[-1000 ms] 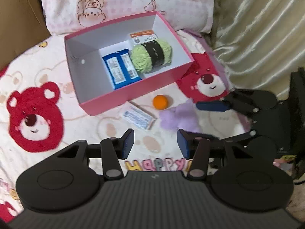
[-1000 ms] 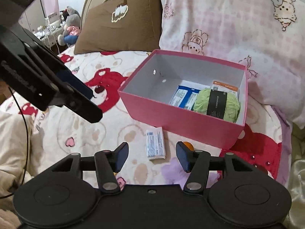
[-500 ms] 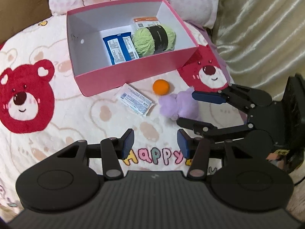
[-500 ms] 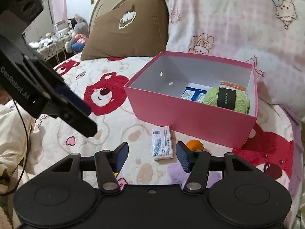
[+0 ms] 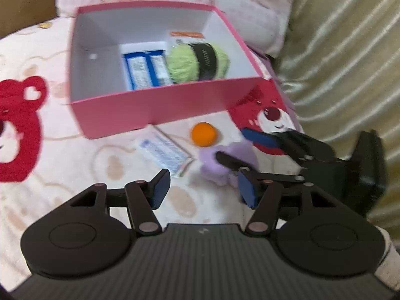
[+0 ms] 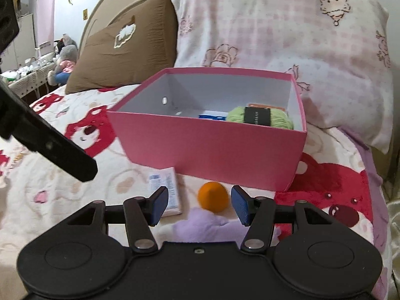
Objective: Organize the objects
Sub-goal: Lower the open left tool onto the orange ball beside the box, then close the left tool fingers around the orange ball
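Observation:
A pink box (image 5: 155, 107) (image 6: 212, 140) stands on the bed and holds green yarn (image 5: 197, 62) (image 6: 260, 118), blue packets (image 5: 146, 71) and an orange-topped card (image 5: 186, 34). In front of it lie an orange ball (image 5: 203, 134) (image 6: 213, 198), a white packet (image 5: 165, 151) (image 6: 167, 190) and a purple plush (image 5: 220, 160) (image 6: 207, 225). My left gripper (image 5: 203, 191) is open and empty, above the blanket. My right gripper (image 6: 198, 205) (image 5: 236, 146) is open, low, its jaws around the plush, just short of the ball.
A bear-print blanket (image 5: 37, 150) (image 6: 62, 182) covers the bed. A pink pillow (image 6: 287, 37) and a brown pillow (image 6: 125, 50) lean behind the box. A pale striped curtain (image 5: 350, 50) hangs at the right. Plush toys (image 6: 63, 57) lie far left.
My right gripper has come down and forward, closing in on the plush and ball. My left gripper has moved closer to the box. Both stay open.

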{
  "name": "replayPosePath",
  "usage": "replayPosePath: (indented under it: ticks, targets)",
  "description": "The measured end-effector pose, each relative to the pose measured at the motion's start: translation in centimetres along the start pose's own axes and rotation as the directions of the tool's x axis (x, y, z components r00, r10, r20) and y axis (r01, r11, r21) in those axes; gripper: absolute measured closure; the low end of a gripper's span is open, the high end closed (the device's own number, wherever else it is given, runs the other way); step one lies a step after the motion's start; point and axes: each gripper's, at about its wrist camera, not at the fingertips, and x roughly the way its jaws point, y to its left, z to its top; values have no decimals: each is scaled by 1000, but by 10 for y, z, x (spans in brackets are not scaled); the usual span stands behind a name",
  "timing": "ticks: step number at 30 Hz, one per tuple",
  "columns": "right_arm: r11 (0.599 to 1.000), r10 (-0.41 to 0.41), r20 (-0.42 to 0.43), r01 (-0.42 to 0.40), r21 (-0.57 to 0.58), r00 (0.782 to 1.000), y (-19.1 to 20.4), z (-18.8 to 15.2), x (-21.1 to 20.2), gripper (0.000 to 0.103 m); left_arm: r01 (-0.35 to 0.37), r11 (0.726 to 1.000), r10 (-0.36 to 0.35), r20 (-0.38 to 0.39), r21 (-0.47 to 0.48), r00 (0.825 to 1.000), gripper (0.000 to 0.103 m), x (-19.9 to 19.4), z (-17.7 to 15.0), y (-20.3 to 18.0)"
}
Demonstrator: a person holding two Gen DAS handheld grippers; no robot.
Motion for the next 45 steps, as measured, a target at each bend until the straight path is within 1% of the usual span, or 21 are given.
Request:
replayPosePath:
  ticks: [2, 4, 6, 11, 13, 15, 18, 20, 23, 25, 27, 32, 35, 36, 37, 39, 41, 45]
  targets:
    - [1000, 3, -19, -3, 12, 1000, -4, -5, 10, 42, 26, 999, -26, 6, -30, 1000, 44, 10, 0, -1]
    - [1000, 10, -18, -10, 18, 1000, -6, -8, 19, 42, 53, 998, -52, 21, -45, 998, 44, 19, 0, -3]
    - [1000, 11, -20, -11, 23, 1000, -7, -11, 26, 42, 56, 997, -53, 48, -52, 997, 44, 28, -1, -4]
    - [1000, -18, -13, 18, 7, 1000, -5, -14, 34, 42, 30, 996, -21, 107, -88, 994, 44, 49, -1, 8]
    - [999, -12, -6, 12, 34, 1000, -8, -13, 35, 42, 75, 994, -65, 114, -84, 991, 45, 60, 0, 16]
    - [998, 4, -1, -4, 65, 1000, -12, -11, 35, 42, 71, 993, -58, 136, -94, 989, 46, 69, 2, 22]
    - [998, 8, 0, -8, 64, 1000, -13, -11, 36, 43, 69, 992, -53, 150, -102, 987, 46, 82, 3, 26]
    - [999, 4, -7, -4, 54, 1000, -14, -11, 38, 43, 55, 995, -41, 160, -84, 986, 46, 87, 2, 24]
    - [999, 22, -16, -21, 39, 1000, -17, -12, 42, 49, 14, 999, -9, 174, -30, 985, 46, 94, 0, 17]
    - [999, 34, -27, -33, 28, 999, -17, -12, 45, 57, 6, 1000, -5, 176, -7, 984, 46, 99, 0, 14]
    - [999, 38, -36, -37, 14, 999, -15, -14, 47, 62, 2, 1000, -4, 175, 12, 985, 46, 104, 0, 11]
    - [999, 33, -36, -33, 23, 999, -17, -14, 49, 64, -21, 998, 8, 212, 55, 977, 47, 111, 2, 4]
    - [999, 35, -38, -34, 25, 999, -17, -14, 52, 64, 6, 999, -14, 211, 39, 977, 50, 117, 3, 3]
    - [999, 37, -34, -37, 23, 999, -16, -14, 52, 63, 10, 999, -16, 204, 33, 979, 55, 119, 3, 3]
    - [999, 39, -25, -39, 8, 999, -14, -14, 52, 61, 7, 1000, -11, 197, 25, 980, 56, 122, 2, 3]
    - [999, 28, -14, -28, -33, 1000, -9, -15, 53, 61, -2, 1000, -3, 201, 25, 980, 60, 124, 0, 4]
    - [999, 2, -23, -4, -48, 1000, -7, -16, 57, 61, 11, 1000, -12, 208, 11, 978, 61, 124, -3, 7]
    - [1000, -9, -12, 9, -3, 1000, -9, -19, 57, 62, 71, 996, -58, 228, -47, 972, 63, 124, -4, 18]
